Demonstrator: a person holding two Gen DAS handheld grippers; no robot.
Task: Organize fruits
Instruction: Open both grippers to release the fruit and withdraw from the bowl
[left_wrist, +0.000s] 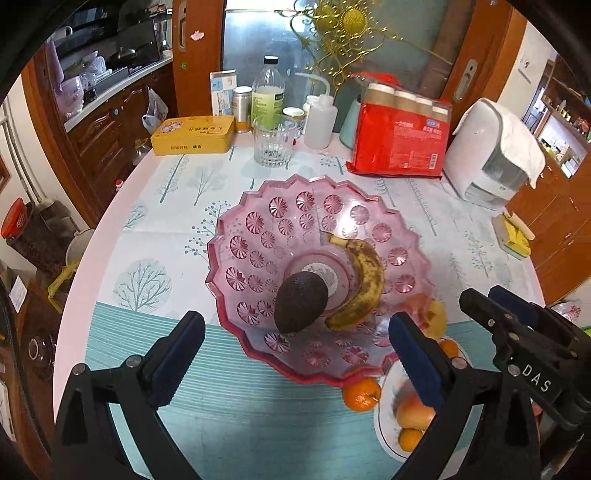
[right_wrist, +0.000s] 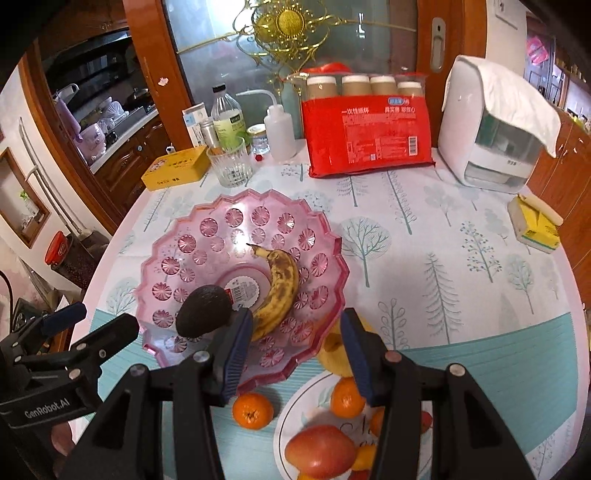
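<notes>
White plate (right_wrist: 291, 406) partly behind hand-held gripper (right_wrist: 295, 354)

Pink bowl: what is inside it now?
The pink bowl holds an avocado and a spotted banana. A round label shows at its center, partly covered by the avocado.

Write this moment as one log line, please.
pink bowl: avocado, banana | loose orange on table | left gripper open | right gripper open

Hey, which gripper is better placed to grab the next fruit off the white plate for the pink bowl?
Probably the right gripper: open, directly over the white plate and its fruit. The left gripper faces the pink bowl.
</notes>
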